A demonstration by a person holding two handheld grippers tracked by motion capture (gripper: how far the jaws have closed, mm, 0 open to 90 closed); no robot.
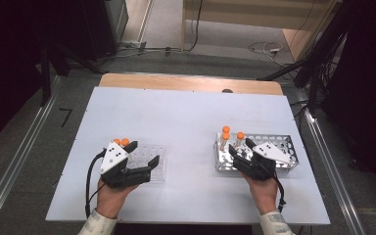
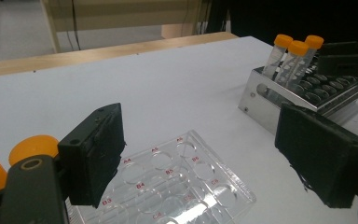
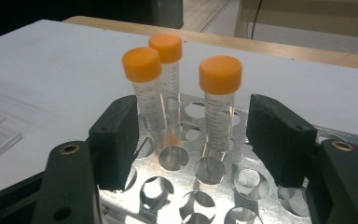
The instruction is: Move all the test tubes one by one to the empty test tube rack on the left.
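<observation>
Over the white table we are holding both grippers with their fingers open and gripping nothing.

We are keeping the left gripper above the clear plastic well tray, just beside two orange caps, its fingers spread wide. We are pointing the right gripper at three orange-capped tubes standing upright in the metal rack on the table's right side, its fingers flanking the two nearer tubes without touching them.
</observation>
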